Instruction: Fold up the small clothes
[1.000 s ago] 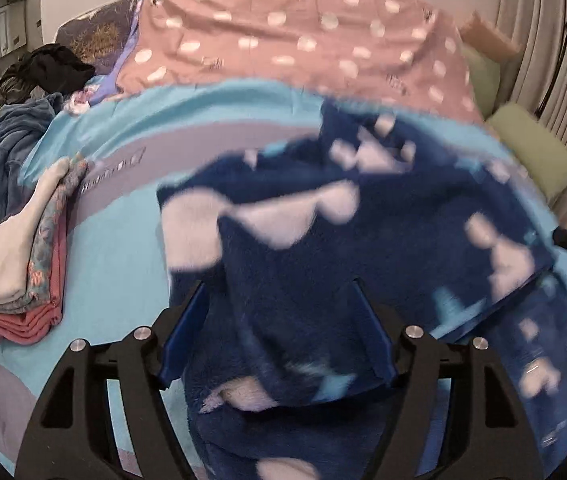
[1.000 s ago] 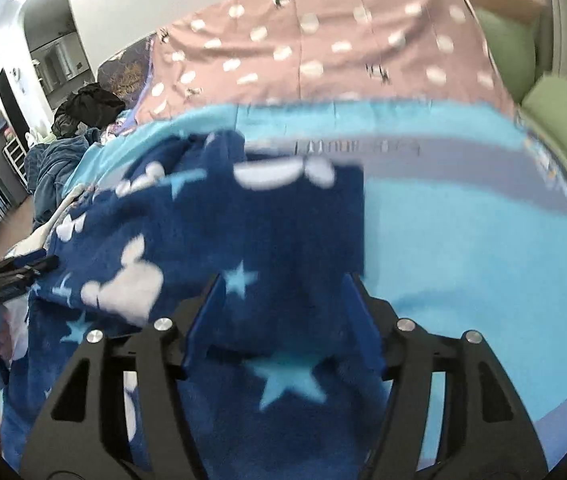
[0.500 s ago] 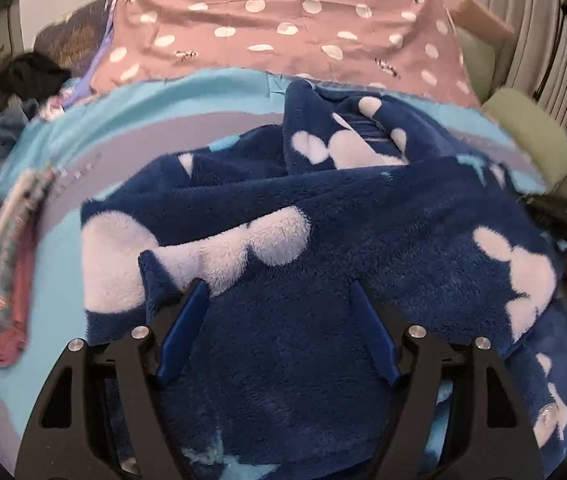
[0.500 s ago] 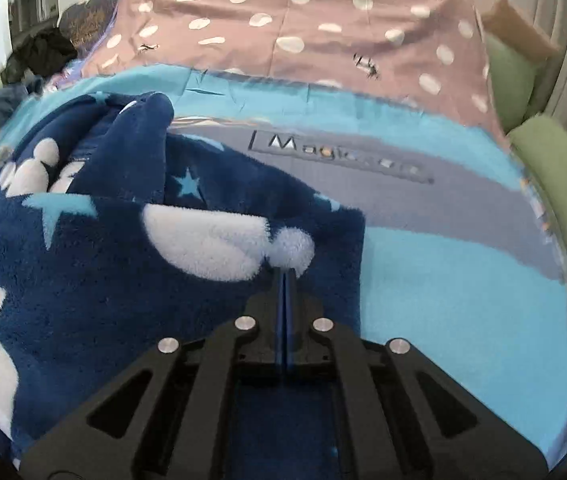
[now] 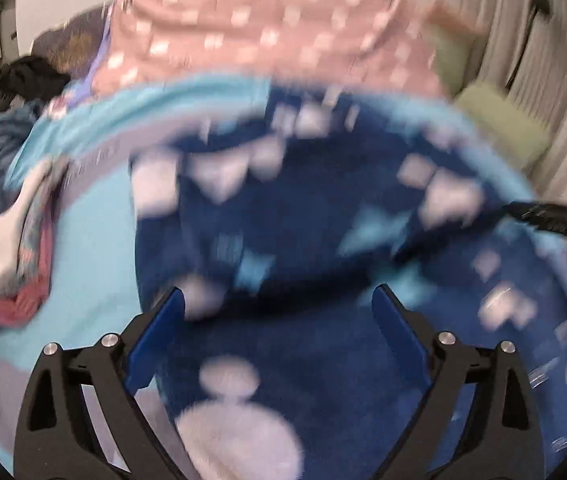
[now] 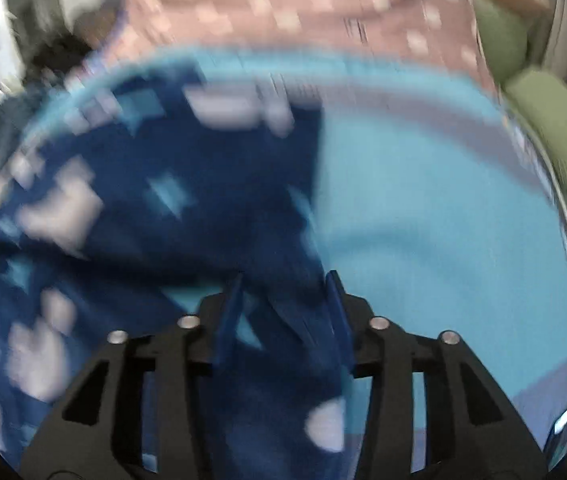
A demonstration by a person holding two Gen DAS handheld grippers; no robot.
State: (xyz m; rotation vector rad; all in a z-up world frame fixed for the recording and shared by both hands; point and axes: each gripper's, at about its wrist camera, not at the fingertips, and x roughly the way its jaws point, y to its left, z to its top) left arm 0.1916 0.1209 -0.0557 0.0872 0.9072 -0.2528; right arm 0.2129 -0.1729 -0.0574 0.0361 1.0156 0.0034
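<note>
Navy fleece garment (image 5: pixel 303 220) with white and pale-blue shapes lies spread on the turquoise blanket (image 5: pixel 95 248), occupying the centre and right of the left wrist view and the left half of the right wrist view. Both current views are motion-blurred, so fine detail cannot be read.

Differences from half a second ago:
- Left gripper (image 5: pixel 279 320): its jaws stand wider than before and are opening. Fleece lies under and between the blue pads (image 5: pixel 155 332), but the pads do not press on it.
- Right gripper (image 6: pixel 283 312): its jaws were fully together on the fleece; they are now parted and opening. A fold of the garment (image 6: pixel 171 208) lies between them; whether the pads still touch it cannot be told through the blur.
- The raised ridge of cloth seen earlier at the far side now appears flatter.

Edges and free room:
- The garment's right edge runs from far to near in the right wrist view, ending just beside the right gripper. To its right, the turquoise blanket (image 6: pixel 443 220) is open as far as the green cushions (image 6: pixel 555 128).
- In the left wrist view, the garment's left edge stands apart from the stack of folded clothes (image 5: pixel 15 248) at far left, with a strip of blanket between them.
- The pink dotted cover (image 5: pixel 267 36) bounds the far side.
</note>
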